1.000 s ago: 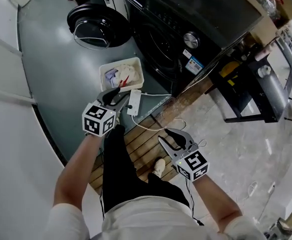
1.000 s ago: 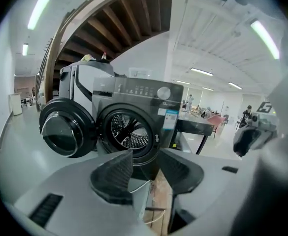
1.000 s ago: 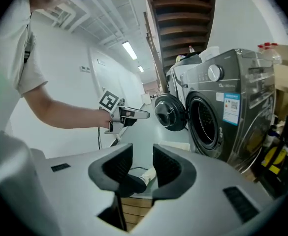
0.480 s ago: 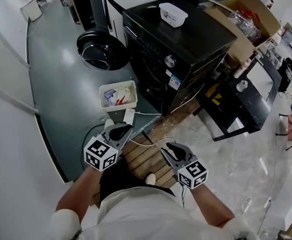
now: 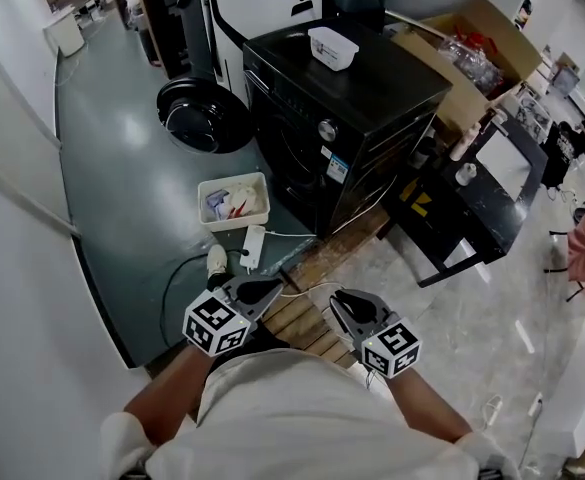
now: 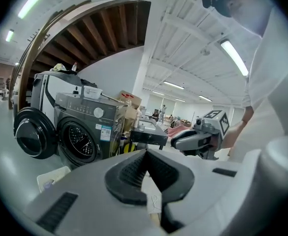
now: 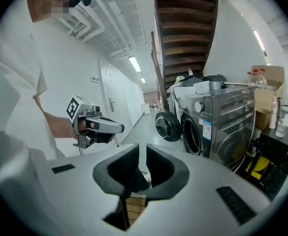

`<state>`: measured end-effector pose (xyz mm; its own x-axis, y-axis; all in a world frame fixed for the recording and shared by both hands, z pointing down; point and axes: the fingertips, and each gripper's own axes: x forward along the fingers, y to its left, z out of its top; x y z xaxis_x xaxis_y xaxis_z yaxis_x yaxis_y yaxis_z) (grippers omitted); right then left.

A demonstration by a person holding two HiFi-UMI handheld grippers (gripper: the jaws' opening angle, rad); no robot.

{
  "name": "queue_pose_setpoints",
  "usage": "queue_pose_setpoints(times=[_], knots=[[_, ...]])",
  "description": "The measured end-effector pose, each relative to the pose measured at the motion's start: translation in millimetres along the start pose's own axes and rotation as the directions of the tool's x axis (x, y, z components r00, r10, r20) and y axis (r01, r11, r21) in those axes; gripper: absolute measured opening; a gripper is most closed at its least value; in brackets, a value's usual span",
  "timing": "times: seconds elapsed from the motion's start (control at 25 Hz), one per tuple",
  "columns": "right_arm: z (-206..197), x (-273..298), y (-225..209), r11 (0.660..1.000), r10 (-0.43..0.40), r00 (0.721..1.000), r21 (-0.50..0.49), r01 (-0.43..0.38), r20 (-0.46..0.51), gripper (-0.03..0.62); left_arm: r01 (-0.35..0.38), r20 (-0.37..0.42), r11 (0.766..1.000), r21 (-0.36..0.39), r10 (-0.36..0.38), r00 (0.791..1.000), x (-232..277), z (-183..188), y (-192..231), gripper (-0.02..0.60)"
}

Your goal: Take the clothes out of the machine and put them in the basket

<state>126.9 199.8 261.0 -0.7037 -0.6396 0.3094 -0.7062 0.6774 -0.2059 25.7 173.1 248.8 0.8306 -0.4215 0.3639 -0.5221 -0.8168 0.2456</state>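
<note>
Closest in, both grippers are held up at waist height and carry nothing: the left gripper (image 5: 259, 291) is clenched tight, pad against pad, and empty; the right gripper (image 5: 348, 305) is closing, a narrow gap left between its pads and no cloth in it; on the floor at 11 o'clock from them lies a white power strip (image 5: 253, 247), and just past it the basket (image 5: 215, 186), a shallow white tub standing close to the machine's front lower corner; the clothes (image 5: 234, 204) are in it, a small crumpled heap of pale pieces with a red one and a bluish one showing, lying about level with the rim; they look light, soft and limp, likely to sag and trail from a pinch rather than keep any shape, not fragile and not slippery, so a bunched fold near the middle of a piece would be the best place to grip, with care that loose ends do not catch on the door rim; at 12 o'clock stands the black washing machine (image 5: 372, 83), its round door (image 5: 196, 118) swung wide open at 11 o'clock; the drum (image 6: 80, 139) looks dark and bare as far as the left gripper view reaches, though its depths are hidden; a small white tub (image 5: 332, 47) sits on the machine's lid, contents not readable; farthest, at 1 o'clock, is an open cardboard box (image 5: 495, 23) holding clear wrapped goods.
</note>
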Motion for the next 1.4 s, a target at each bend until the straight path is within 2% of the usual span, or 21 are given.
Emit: queue_pose_setpoints(times=[0.16, 0.4, 0.6, 0.88, 1.2, 1.4], knots=[[-2, -7, 15, 1.0, 0.002, 1.0, 0.003, -0.002, 0.005, 0.044, 0.032, -0.023, 0.999, 0.036, -0.031, 0.999, -3, -4, -21, -0.002], [-3, -10, 24, 1.0, -0.001, 1.0, 0.0, 0.001, 0.025, 0.038, 0.035, 0.001, 0.998, 0.045, -0.035, 0.999, -5, 2, -27, -0.002], [-6, -17, 25, 1.0, -0.007, 0.999, -0.011, 0.007, 0.036, 0.037, 0.018, 0.021, 0.999, 0.04, -0.018, 1.0, -5, 2, -29, -0.002], [-8, -19, 30, 1.0, -0.012, 0.999, 0.008, 0.011, 0.051, 0.036, 0.0, -0.001, 1.0, 0.0, 0.0, 1.0, -9, -14, -28, -0.002], [-15, -16, 41, 1.0, 0.004, 0.999, 0.006, -0.004, 0.049, 0.034, -0.021, -0.015, 1.0, 0.016, 0.021, 1.0, -13, -27, -28, -0.002], [-18, -16, 44, 1.0, 0.005, 0.999, 0.014, -0.006, 0.048, 0.034, -0.023, -0.024, 1.0, -0.008, 0.023, 0.999, -15, -34, -27, -0.002]])
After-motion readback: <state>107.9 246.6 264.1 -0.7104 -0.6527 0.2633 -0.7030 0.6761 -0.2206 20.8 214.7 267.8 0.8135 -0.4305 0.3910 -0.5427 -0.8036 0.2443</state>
